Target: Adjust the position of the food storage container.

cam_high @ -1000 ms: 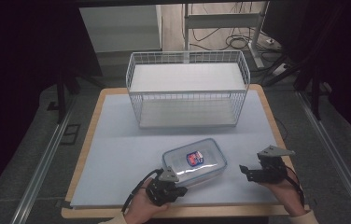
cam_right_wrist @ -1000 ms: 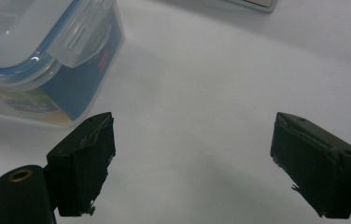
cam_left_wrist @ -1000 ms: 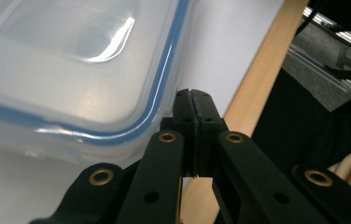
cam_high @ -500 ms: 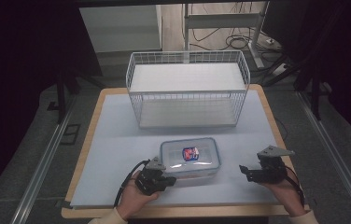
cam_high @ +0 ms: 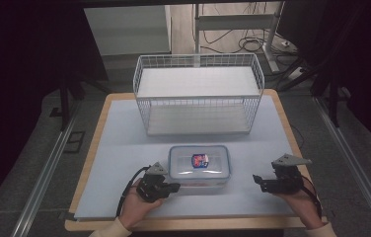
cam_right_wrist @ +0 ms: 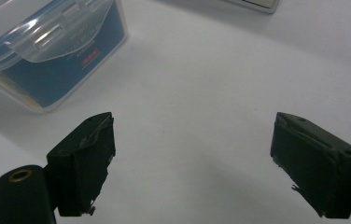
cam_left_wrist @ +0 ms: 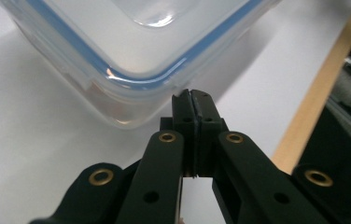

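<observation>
Nearest the person, the left gripper (cam_high: 173,187) lies low on the pale sheet at about seven o'clock from the table's middle, held in a hand (cam_high: 136,207) that comes in from the bottom edge. Its jaws are pressed together with nothing between them; in the left gripper view their closed tips (cam_left_wrist: 193,95) sit right at the rounded corner of the clear plastic food container (cam_left_wrist: 131,42), touching it or just short of it, which the pictures do not settle. At about five o'clock the right gripper (cam_high: 258,181) rests in the other hand (cam_high: 303,202), well apart from the container, its jaws pointing toward nine o'clock. In the right gripper view those jaws stand wide apart over bare sheet (cam_right_wrist: 211,93), holding nothing.

The food container (cam_high: 198,166) lies flat just in front of the table's middle, between the two grippers, lid on, with a blue seal round its rim and a small red and blue label on top. Its long side runs from nine to three o'clock.

Beyond it, at twelve o'clock, stands a white wire basket (cam_high: 198,98), near the far edge of the wooden table (cam_high: 92,148).
</observation>
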Motion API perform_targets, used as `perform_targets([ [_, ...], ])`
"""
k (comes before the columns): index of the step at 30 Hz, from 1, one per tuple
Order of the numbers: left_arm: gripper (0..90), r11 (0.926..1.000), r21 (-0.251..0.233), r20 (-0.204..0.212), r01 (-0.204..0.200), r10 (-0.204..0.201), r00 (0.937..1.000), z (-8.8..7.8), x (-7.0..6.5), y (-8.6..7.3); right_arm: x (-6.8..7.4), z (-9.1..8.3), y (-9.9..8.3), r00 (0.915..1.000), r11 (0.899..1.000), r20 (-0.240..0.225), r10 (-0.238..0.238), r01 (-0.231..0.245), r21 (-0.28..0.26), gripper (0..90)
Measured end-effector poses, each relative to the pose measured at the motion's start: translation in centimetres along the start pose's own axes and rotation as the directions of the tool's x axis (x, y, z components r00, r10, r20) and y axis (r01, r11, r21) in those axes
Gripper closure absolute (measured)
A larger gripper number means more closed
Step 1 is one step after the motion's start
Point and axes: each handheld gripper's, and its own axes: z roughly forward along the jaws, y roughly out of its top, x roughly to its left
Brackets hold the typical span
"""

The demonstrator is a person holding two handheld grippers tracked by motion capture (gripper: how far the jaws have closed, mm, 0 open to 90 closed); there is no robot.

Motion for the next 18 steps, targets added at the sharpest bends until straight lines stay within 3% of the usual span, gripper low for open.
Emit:
perform_targets([
  [3, 90.0, 0.9993, -0.034, 0.022, 0.018, -0.017, 0.9996, -1.3, 0.0, -0.4, 0.0, -0.1, 0.0, 1.0000, 1.000, -0.003, 0.002, -0.002, -0.005, 13.6],
  [7, 89.8, 0.9974, -0.062, 0.008, 0.038, -0.037, 0.9993, -2.6, 0.5, -0.6, -0.1, -0.2, 0.0, 0.9999, 1.000, -0.008, 0.007, -0.007, -0.010, 13.6],
  [8, 89.3, 0.9933, -0.094, -0.015, 0.067, -0.069, 0.9975, -3.6, 1.5, -0.5, -0.1, -0.2, 0.1, 0.9999, 1.000, -0.014, 0.009, -0.009, -0.017, 13.7],
  [9, 89.2, 0.9933, -0.094, -0.015, 0.067, -0.069, 0.9975, -3.6, 1.5, -0.5, -0.1, -0.3, 0.1, 0.9997, 1.000, -0.019, 0.012, -0.013, -0.022, 13.7],
  [10, 89.2, 0.9874, -0.126, -0.034, 0.096, -0.101, 0.9943, -4.3, 2.5, -0.3, -0.1, -0.3, 0.2, 0.9995, 1.000, -0.028, 0.013, -0.014, -0.028, 13.9],
  [18, 82.2, 0.9738, -0.165, -0.070, 0.157, -0.170, 0.9829, -4.7, 4.5, -0.4, 0.1, -0.3, 0.4, 0.9958, 0.998, -0.081, 0.042, -0.046, -0.041, 15.0],
])
